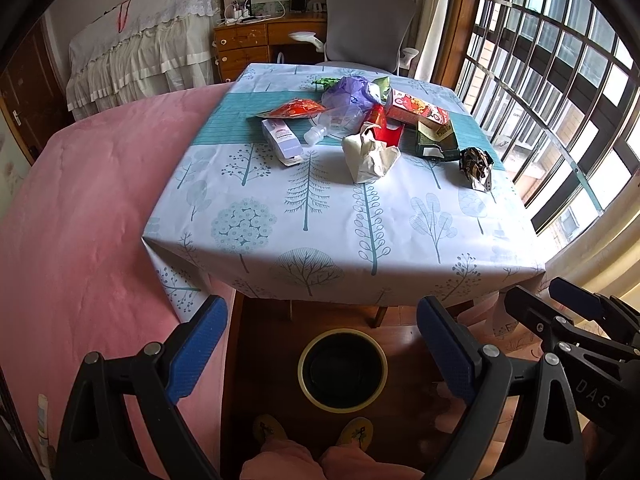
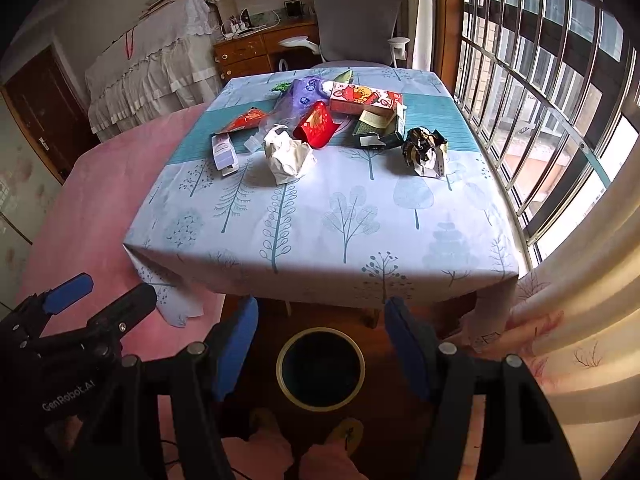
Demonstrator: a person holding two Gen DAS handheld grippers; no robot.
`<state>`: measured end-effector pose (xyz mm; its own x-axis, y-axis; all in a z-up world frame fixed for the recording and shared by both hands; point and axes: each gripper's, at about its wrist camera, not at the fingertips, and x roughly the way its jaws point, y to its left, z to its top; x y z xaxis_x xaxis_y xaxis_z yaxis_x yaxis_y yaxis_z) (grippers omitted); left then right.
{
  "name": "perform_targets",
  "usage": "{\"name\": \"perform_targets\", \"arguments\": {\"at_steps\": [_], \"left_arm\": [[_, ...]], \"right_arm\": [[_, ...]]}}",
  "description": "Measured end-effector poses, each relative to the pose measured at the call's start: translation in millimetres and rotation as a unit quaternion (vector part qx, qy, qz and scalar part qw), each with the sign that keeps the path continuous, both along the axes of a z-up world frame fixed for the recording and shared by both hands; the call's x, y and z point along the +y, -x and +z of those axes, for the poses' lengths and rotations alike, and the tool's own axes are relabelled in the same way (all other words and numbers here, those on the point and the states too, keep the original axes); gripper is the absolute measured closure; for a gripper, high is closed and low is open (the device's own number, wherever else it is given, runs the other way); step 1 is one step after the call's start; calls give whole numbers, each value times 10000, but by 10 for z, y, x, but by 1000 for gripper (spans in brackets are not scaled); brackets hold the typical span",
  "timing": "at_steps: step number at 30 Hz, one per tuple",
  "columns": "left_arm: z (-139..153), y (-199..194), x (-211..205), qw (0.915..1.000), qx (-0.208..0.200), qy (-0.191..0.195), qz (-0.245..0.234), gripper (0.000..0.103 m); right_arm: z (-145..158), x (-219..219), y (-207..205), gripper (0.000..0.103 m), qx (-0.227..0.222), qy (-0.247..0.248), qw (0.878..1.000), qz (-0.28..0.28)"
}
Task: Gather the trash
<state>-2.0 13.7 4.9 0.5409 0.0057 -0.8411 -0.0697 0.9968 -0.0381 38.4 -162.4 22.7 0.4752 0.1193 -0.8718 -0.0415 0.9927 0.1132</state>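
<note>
Trash lies at the far half of the table (image 1: 320, 232): a crumpled white paper bag (image 1: 370, 154) (image 2: 286, 154), a dark crumpled wrapper (image 1: 476, 166) (image 2: 426, 150), a small white and purple box (image 1: 282, 142) (image 2: 224, 152), a clear plastic bottle (image 1: 332, 124), a red packet (image 2: 316, 124), an orange wrapper (image 1: 294, 109), a purple bag (image 1: 352, 94), a red cartoon box (image 1: 418, 109) (image 2: 366, 98) and a dark green box (image 1: 436, 140). A yellow-rimmed bin (image 1: 342, 370) (image 2: 320, 368) stands on the floor before the table. My left gripper (image 1: 322, 344) and right gripper (image 2: 320, 344) hang open and empty above the bin.
A pink bed (image 1: 80, 220) adjoins the table's left side. A barred window (image 1: 560, 100) and curtain (image 2: 580, 300) are on the right. A grey office chair (image 1: 368, 24) and wooden desk (image 1: 256, 40) stand behind the table. The person's slippered feet (image 1: 312, 434) are near the bin.
</note>
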Motion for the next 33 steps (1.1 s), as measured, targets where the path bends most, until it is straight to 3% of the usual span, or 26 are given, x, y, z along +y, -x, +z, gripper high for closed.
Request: {"name": "perform_targets", "arguments": {"at_steps": [33], "left_arm": [[53,34,-8,9993,-167,-170,274,8]], "right_arm": [[-39,11,-134,37,-23,-126,9994,329]]}}
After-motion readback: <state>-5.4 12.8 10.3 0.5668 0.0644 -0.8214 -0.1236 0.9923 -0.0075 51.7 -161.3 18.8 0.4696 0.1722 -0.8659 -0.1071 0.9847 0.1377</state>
